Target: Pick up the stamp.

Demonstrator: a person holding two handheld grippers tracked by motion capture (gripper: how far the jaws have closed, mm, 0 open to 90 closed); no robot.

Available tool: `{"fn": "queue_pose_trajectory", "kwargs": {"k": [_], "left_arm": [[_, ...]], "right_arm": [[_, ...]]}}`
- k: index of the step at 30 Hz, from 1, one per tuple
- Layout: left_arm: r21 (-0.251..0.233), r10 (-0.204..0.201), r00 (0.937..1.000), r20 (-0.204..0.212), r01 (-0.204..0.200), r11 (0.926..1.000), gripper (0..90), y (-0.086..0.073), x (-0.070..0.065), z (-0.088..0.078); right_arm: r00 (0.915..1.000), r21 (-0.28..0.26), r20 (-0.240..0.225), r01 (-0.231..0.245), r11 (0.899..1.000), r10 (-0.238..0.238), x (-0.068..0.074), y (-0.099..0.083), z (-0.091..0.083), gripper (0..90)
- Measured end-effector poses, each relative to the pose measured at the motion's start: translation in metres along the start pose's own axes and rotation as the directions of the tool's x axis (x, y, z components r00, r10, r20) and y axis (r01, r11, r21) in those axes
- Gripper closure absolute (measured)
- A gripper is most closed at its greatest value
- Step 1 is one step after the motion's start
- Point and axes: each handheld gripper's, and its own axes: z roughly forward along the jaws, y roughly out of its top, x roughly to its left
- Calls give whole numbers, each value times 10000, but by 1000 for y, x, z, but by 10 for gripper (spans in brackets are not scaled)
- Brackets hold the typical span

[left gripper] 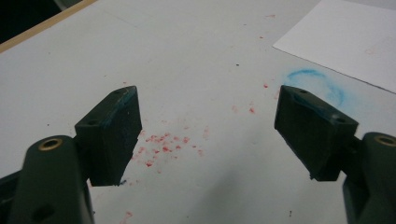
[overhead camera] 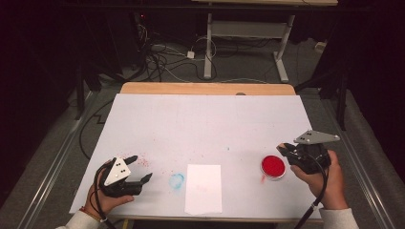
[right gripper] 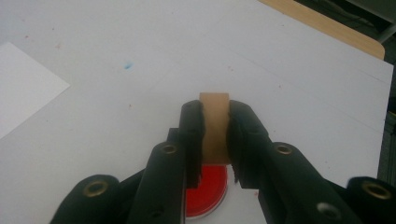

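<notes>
My right gripper [overhead camera: 285, 149] is shut on a small tan wooden block [right gripper: 214, 125], held just above a round red ink pad [overhead camera: 273, 166] in a white dish; that red ink pad [right gripper: 207, 190] shows under the jaws in the right gripper view. My left gripper [overhead camera: 141, 168] rests at the table's near left, open, with nothing between its jaws; its fingertips [left gripper: 112, 133] stand wide apart over red specks [left gripper: 163, 142]. A white sheet of paper [overhead camera: 204, 188] lies near the front edge, between the two grippers.
A large white covering [overhead camera: 205, 124] spreads over the wooden table [overhead camera: 205, 88]. A smudged blue ring [overhead camera: 176, 181] marks it left of the paper sheet, also the blue ring [left gripper: 317, 81] ahead of the left jaws. Cables and a desk frame [overhead camera: 248, 38] lie beyond the far edge.
</notes>
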Motion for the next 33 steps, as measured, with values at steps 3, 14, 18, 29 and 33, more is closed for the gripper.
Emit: {"fn": "queue_pose_trajectory", "kwargs": {"k": [3, 14, 18, 29, 33], "left_arm": [[0, -3, 10000, 8, 3, 10000, 223, 0, 0, 0], [75, 68, 10000, 33, -68, 9999, 223, -1, 0, 0], [87, 78, 10000, 40, -78, 9999, 223, -1, 0, 0], [108, 97, 9999, 73, -98, 9999, 223, -1, -1, 0], [112, 158, 9999, 68, -158, 9998, 223, 0, -2, 0]], "right_arm": [[9999, 435, 41, 96, 9990, -98, 0, -3, 11, 763], [9982, 1785, -605, 110, 9839, -2, 2, -19, 47, 763], [9975, 2107, -694, 237, 9773, -92, 5, -23, 53, 763], [9972, 2320, -728, 9, 9727, 164, 6, -31, 61, 764], [9968, 2209, -752, -84, 9753, 256, 5, -33, 62, 764]]}}
